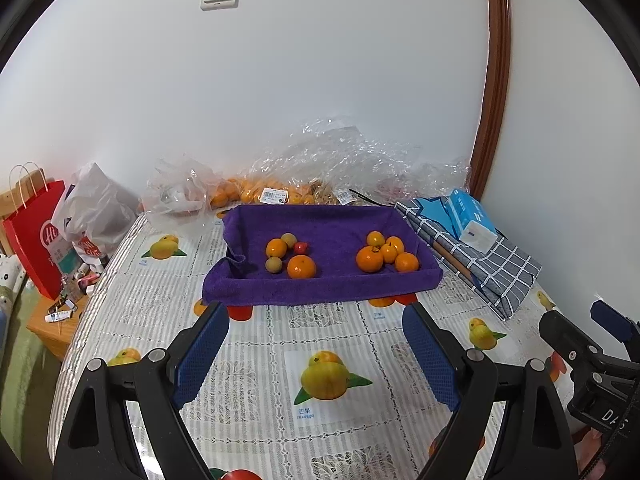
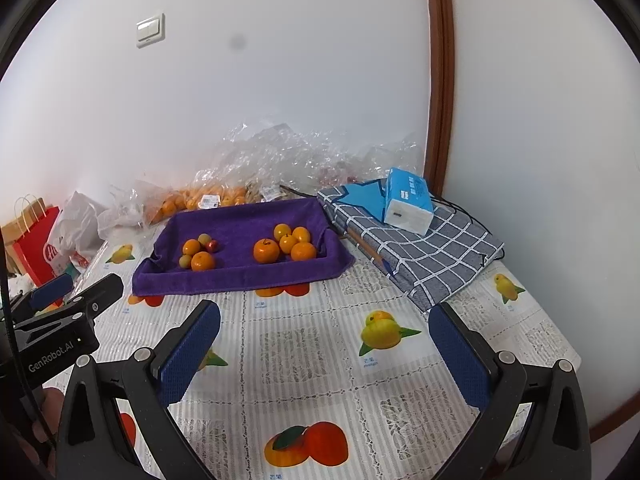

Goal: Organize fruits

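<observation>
A purple towel-lined tray sits mid-table. Its left side holds two oranges, two small greenish-brown fruits and a small red fruit. Its right side holds a cluster of several oranges. My left gripper is open and empty, above the tablecloth in front of the tray; it also shows in the right wrist view. My right gripper is open and empty, in front of the tray; it shows at the right edge of the left wrist view.
Clear plastic bags with more oranges lie behind the tray by the wall. A folded checked cloth with a blue tissue pack lies right. A red paper bag and white bags stand left.
</observation>
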Tool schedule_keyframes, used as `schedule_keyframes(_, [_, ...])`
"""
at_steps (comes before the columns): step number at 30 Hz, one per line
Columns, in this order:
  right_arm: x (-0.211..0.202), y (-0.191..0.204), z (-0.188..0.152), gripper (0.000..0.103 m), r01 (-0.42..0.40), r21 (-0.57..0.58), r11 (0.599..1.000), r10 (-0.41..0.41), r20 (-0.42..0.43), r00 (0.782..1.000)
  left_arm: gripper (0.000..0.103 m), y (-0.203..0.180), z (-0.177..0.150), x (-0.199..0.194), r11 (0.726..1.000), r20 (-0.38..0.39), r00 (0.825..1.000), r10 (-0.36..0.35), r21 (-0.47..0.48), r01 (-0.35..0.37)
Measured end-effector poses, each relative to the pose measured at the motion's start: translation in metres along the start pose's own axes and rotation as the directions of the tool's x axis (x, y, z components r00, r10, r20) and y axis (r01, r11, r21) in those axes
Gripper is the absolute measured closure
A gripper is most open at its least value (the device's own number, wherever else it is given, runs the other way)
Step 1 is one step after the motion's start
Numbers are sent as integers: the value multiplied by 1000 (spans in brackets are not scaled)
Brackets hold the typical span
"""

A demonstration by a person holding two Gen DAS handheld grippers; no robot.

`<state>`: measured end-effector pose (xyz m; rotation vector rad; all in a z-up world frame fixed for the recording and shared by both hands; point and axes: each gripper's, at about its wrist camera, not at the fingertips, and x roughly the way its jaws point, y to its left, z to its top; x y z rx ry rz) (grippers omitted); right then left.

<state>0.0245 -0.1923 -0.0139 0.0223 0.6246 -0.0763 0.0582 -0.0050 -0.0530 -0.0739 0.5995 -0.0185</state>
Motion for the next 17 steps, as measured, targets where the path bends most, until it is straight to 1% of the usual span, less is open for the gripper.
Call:
schedule_keyframes(2, [1, -1, 0, 0, -14, 4, 1000, 14, -6, 1000, 15, 0, -1, 1, 1000, -5, 1000, -7, -7, 7])
schedule_keyframes(12, [0, -2, -1, 0, -11, 15, 1000, 11, 3, 1000, 15, -1, 0, -2, 1000, 7, 1000, -8, -5, 8])
schedule_keyframes(17, [4, 0, -3, 0, 11, -9, 1000, -11, -4, 1000, 15, 0, -3, 2, 1000, -6, 1000, -6, -11, 6])
